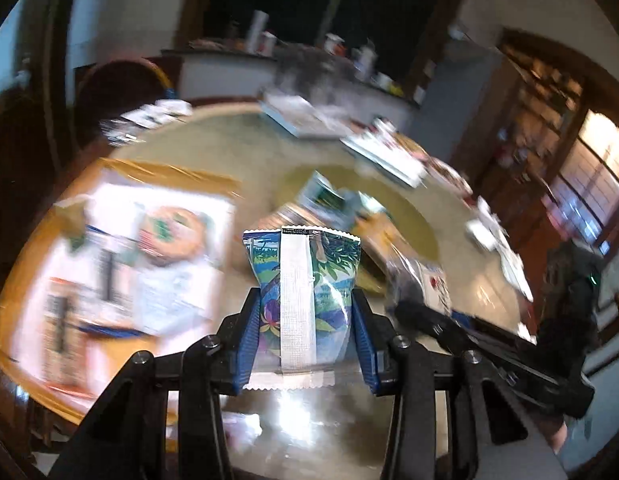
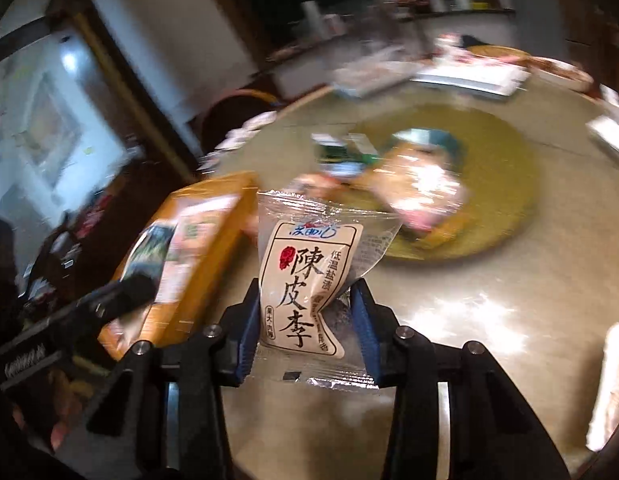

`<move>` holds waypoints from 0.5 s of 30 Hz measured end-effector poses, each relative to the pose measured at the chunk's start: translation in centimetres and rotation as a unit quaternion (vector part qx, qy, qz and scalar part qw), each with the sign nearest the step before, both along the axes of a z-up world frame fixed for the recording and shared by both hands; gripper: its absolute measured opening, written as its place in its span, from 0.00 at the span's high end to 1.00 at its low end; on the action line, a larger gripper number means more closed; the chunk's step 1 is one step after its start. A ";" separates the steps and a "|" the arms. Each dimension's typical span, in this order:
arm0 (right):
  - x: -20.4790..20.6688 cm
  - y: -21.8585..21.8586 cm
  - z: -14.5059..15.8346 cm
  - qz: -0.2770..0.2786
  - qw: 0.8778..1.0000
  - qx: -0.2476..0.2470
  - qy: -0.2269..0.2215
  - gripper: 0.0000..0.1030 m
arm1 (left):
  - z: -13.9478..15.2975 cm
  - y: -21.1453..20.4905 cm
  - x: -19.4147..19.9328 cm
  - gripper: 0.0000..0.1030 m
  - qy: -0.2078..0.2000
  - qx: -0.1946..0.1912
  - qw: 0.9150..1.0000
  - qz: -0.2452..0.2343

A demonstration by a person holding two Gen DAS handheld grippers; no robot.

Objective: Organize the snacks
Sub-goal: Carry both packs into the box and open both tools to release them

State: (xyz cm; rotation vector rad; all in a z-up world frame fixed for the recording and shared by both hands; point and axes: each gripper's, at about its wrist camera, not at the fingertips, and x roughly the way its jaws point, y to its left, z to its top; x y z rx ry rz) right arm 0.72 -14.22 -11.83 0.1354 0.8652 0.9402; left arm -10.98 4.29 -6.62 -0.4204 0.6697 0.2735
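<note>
Snacks are in hand: my left gripper point(image 1: 306, 320) has its jaws clamped on a blue-green leaf-print foil sachet point(image 1: 303, 292), long axis at 12 o'clock along the fingers. Right gripper point(image 2: 306, 320) has its jaws clamped on a clear plastic plum packet with cream label point(image 2: 309, 280), tilted toward 1 o'clock. Both are clear of the round marble worktop point(image 2: 489, 340). Orange cardboard box point(image 2: 197, 248) lies at 10 o'clock, nearer my left — likely the drop target.
</note>
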 end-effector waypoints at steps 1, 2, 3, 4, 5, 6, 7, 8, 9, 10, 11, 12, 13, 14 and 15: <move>-0.3 1.2 0.4 0.015 1.000 0.005 0.001 0.57 | 0.4 1.3 -0.3 0.59 0.000 0.003 1.000 0.017; -0.5 2.7 0.9 0.031 0.999 0.008 0.002 0.57 | 0.6 2.5 -0.6 0.59 0.000 0.006 0.999 0.031; -0.7 4.4 1.2 0.047 0.999 0.009 0.001 0.57 | 0.8 4.3 -1.0 0.59 0.001 0.008 0.999 0.051; -0.8 5.7 1.5 0.057 0.998 0.009 -0.001 0.57 | 0.9 5.7 -1.1 0.59 0.002 0.011 0.998 0.064; -0.7 7.6 1.8 0.067 0.998 0.006 -0.002 0.57 | 1.0 6.9 -1.2 0.59 0.000 0.013 0.997 0.074; -0.7 8.9 1.9 0.074 0.997 0.004 0.000 0.57 | 0.9 8.6 -1.2 0.59 -0.002 0.011 0.996 0.085; -0.5 10.7 2.0 0.084 0.996 0.003 0.002 0.57 | 0.8 9.8 -1.1 0.59 0.000 0.007 0.996 0.090; -0.3 12.0 2.0 0.090 0.996 0.001 0.005 0.57 | 0.5 11.0 -1.1 0.59 0.004 0.003 0.995 0.095; 0.1 13.7 1.9 0.096 0.995 -0.003 0.009 0.57 | 0.1 12.5 -0.6 0.59 0.008 0.000 0.995 0.102; 0.4 15.3 1.8 0.101 0.995 -0.007 0.012 0.57 | -0.2 13.5 -0.4 0.59 0.012 -0.003 0.994 0.108; 0.7 16.5 1.7 0.104 0.994 -0.011 0.012 0.57 | -0.6 14.4 0.0 0.59 0.016 -0.007 0.994 0.112; 1.1 17.9 1.5 0.106 0.994 -0.019 0.009 0.57 | -1.3 15.6 0.7 0.59 0.025 -0.011 0.993 0.113; 1.6 19.2 1.3 0.106 0.994 -0.027 0.008 0.57 | -1.8 16.4 1.1 0.59 0.030 -0.016 0.993 0.114; 2.2 20.4 1.0 0.105 0.994 -0.033 0.010 0.57 | -2.3 17.0 1.4 0.59 0.035 -0.020 0.992 0.116; 2.8 21.6 0.5 0.106 0.994 -0.039 0.015 0.57 | -3.0 17.8 2.3 0.59 0.046 -0.020 0.992 0.117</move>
